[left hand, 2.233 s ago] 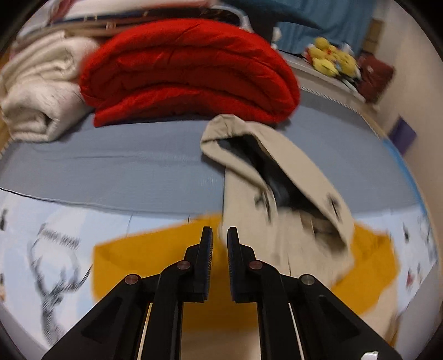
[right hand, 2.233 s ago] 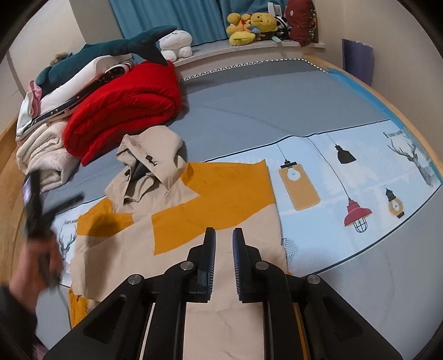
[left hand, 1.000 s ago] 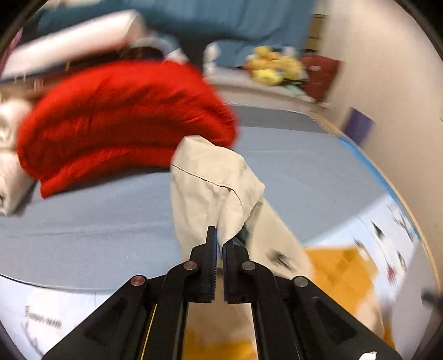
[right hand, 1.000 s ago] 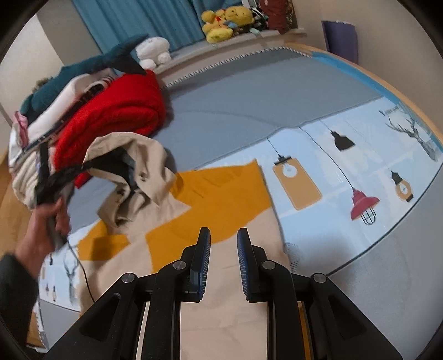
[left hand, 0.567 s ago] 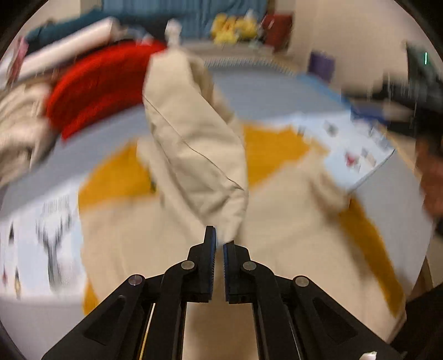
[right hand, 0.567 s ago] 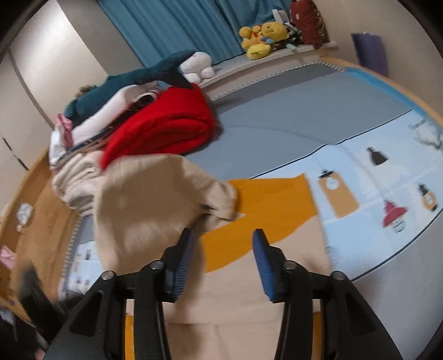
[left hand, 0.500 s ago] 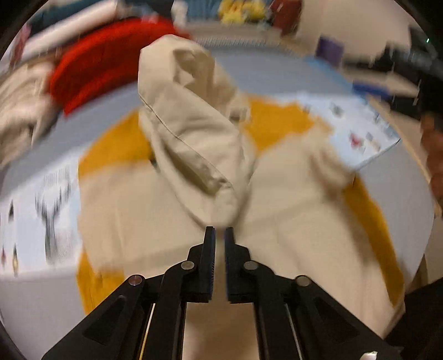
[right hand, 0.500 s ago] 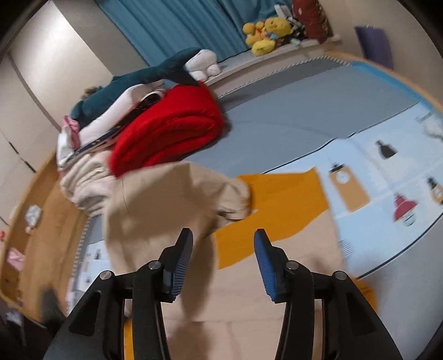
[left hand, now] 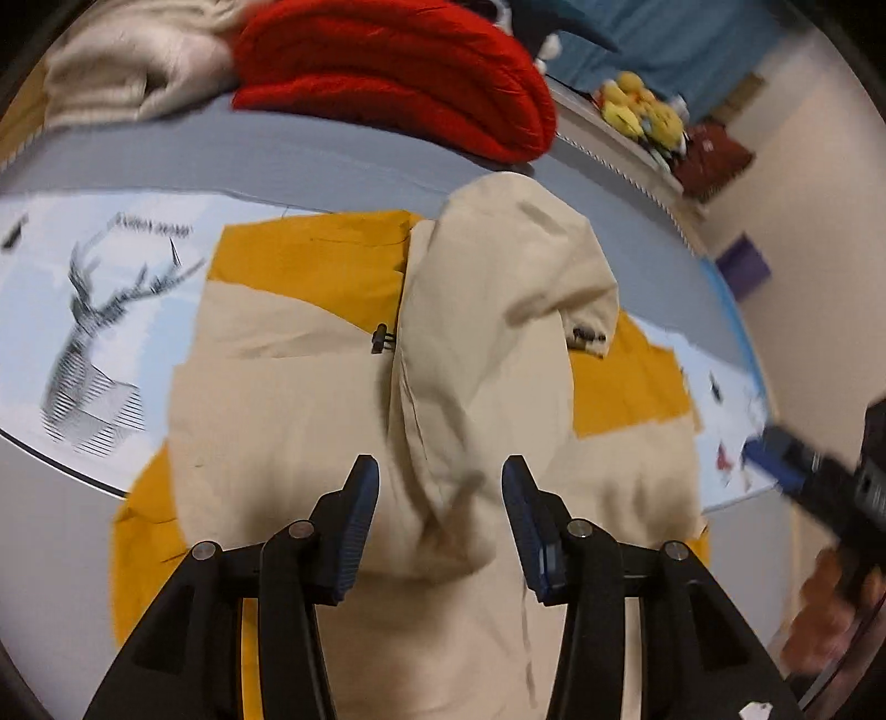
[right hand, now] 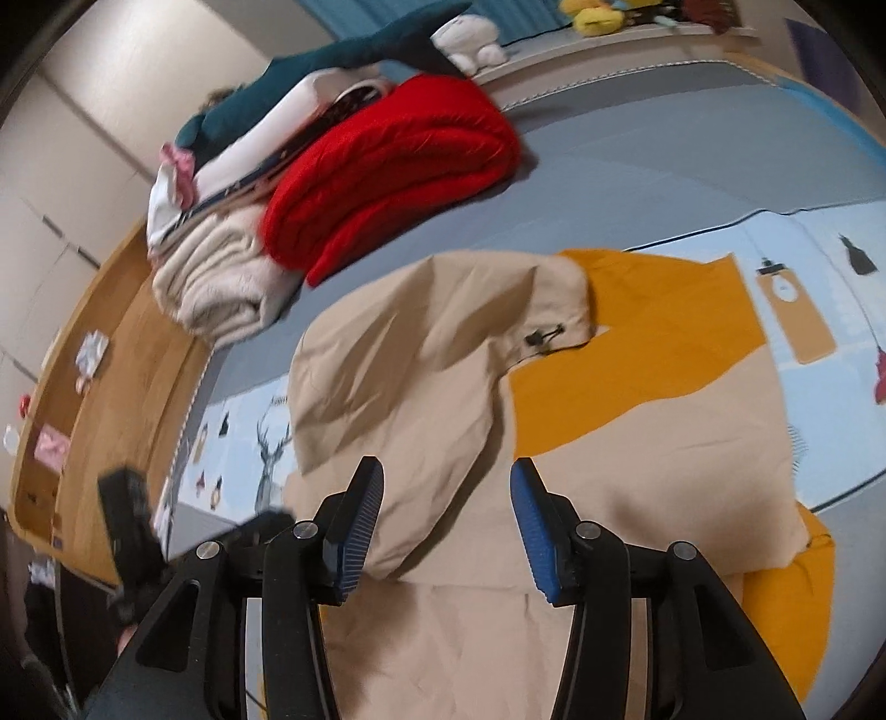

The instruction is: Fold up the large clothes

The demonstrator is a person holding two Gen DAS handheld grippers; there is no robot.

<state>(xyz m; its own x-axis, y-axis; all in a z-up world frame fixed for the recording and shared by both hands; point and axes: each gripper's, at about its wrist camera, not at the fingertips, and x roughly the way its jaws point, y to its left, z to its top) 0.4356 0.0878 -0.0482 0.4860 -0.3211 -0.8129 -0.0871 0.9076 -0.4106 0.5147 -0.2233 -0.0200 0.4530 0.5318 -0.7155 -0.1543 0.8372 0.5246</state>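
Observation:
A beige and mustard-yellow hooded jacket (left hand: 288,399) lies flat on the bed; it also shows in the right wrist view (right hand: 637,421). Its beige hood (left hand: 498,332) is folded down over the jacket's body, also seen from the right wrist (right hand: 421,343). My left gripper (left hand: 440,520) is open, its tips on either side of the hood's lower edge, holding nothing. My right gripper (right hand: 446,520) is open and empty, just above the hood's near edge. The right gripper shows blurred in the left wrist view (left hand: 819,476).
A folded red blanket (right hand: 387,160) and a cream blanket (right hand: 216,282) are stacked at the bed's far side, with plush toys (right hand: 595,16) on a ledge behind. The grey sheet (right hand: 664,138) and a printed light-blue cover (right hand: 830,288) lie under the jacket. A wooden floor (right hand: 111,343) lies left.
My left gripper carried the hood over onto the jacket's body, then opened and let it go. My right gripper opened wide. The hood now lies flat on the jacket.

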